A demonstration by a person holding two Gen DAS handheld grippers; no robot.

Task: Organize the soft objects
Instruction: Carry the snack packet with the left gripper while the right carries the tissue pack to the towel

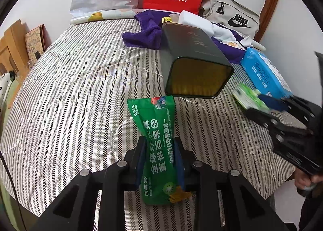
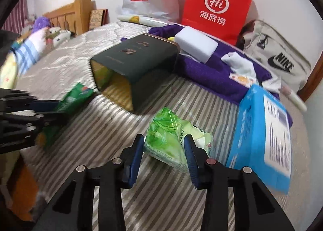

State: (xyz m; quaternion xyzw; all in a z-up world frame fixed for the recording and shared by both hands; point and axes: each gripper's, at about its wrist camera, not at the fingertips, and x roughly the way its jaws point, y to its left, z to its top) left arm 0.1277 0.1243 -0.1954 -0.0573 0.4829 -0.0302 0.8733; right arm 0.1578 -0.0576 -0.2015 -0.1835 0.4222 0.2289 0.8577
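1. Between my left tongs [image 1: 159,156], seen from the left wrist camera, sits the dark green fruit pouch [image 1: 159,146]; the blue pads are clamped on its lower half and its top end points at the open mouth of the dark tin [image 1: 193,63] lying on its side on the striped bed cover [image 1: 70,90]. My guess at the risk: the pouch is limp and slick, so it may buckle against the tin's rim instead of sliding in, or slip down between the pads. The tin could also be shoved along the soft bedding when pushed.

2. From the right wrist camera, my right tongs [image 2: 164,154] have their pads on either side of the pale green tissue pack [image 2: 171,140], which looks pinched and creased between them, so I judge them clamped on it. The pack lies near the tin [image 2: 135,69] and just beside the blue pack [image 2: 262,134]. The picture is blurred, so a careless swing could knock that blue pack or bump my left tongs [image 2: 46,108], which hold their pouch close to the tin's mouth.
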